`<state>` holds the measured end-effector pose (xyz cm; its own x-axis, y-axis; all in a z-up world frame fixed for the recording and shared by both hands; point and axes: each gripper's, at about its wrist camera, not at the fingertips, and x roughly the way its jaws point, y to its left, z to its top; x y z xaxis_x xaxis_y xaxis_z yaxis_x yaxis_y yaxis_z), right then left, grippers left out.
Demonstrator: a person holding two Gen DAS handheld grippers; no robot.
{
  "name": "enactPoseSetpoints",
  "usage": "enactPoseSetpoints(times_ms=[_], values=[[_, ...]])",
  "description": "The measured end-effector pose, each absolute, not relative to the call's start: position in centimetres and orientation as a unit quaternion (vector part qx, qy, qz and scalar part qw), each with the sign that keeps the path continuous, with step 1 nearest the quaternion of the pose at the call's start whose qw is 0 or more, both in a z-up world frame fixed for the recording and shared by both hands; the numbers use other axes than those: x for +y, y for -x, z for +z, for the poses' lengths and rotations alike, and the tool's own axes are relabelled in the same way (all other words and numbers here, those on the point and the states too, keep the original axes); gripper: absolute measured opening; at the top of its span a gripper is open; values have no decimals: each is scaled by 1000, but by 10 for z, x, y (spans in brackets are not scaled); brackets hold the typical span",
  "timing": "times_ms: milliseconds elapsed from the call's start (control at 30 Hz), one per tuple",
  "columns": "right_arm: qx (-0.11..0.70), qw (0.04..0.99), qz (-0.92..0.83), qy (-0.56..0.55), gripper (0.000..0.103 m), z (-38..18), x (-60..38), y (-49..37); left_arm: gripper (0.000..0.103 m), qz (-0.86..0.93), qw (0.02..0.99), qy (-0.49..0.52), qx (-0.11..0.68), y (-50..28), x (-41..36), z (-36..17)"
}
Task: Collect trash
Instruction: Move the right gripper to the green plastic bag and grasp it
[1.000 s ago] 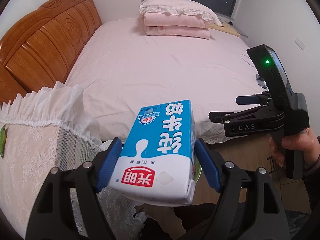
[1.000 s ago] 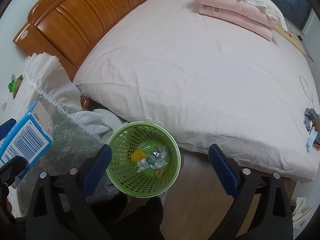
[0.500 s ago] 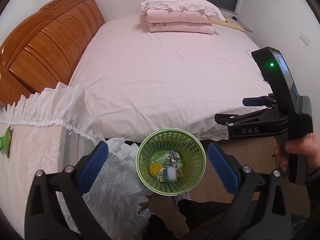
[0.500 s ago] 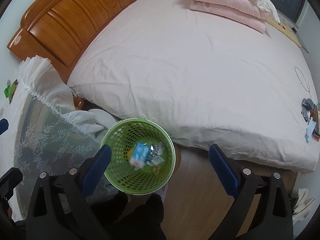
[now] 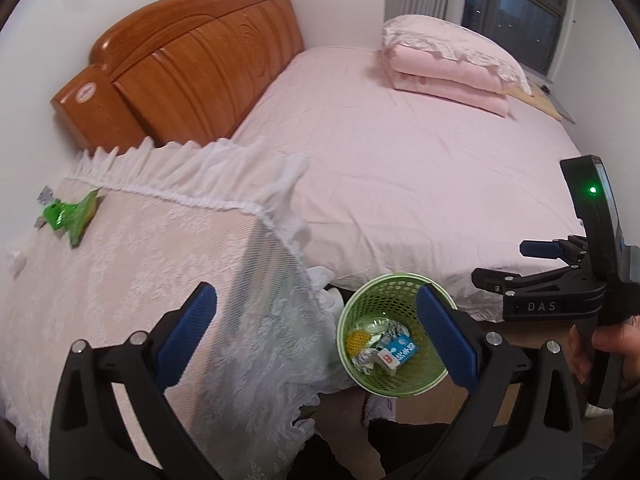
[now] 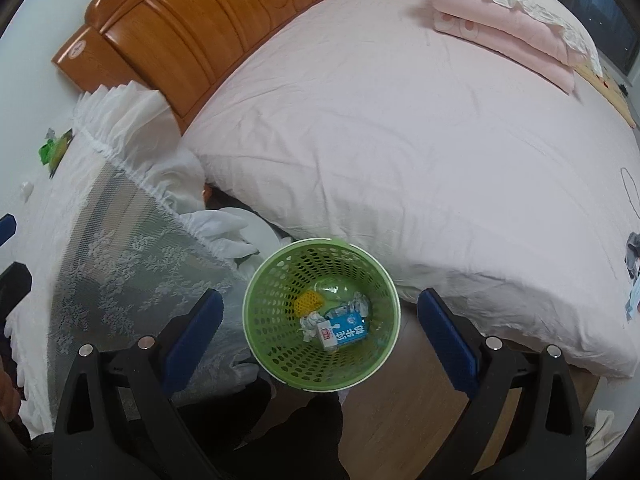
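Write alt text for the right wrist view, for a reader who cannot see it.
A green mesh basket on the floor beside a pink bed holds a blue milk carton and crumpled wrappers. The right tool hangs open above it, empty.

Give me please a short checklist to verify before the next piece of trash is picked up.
1. Milk carton lies inside green basket: ok.
2. Left claw open and empty, jaws just opened: ok.
3. Right claw open and empty: ok.
4. Green wrapper on the lace-covered table not collected: not ok.
5. Small white scrap at the table edge, trash or not: cannot tell.
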<state>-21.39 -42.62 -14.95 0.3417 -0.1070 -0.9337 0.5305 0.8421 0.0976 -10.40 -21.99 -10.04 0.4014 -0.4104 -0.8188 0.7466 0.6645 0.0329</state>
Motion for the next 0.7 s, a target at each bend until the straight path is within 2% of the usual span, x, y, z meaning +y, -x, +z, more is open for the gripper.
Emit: enactPoseSetpoints(times_ms=[267,700], values=[[533,830,-88,-141,97,-130,-352,128,95,-220,865,-126,434,43,-110,-92],[501,863,66,-2,97,-96,-189,-72,95,-66,897,-52,433,-73,45,-91]])
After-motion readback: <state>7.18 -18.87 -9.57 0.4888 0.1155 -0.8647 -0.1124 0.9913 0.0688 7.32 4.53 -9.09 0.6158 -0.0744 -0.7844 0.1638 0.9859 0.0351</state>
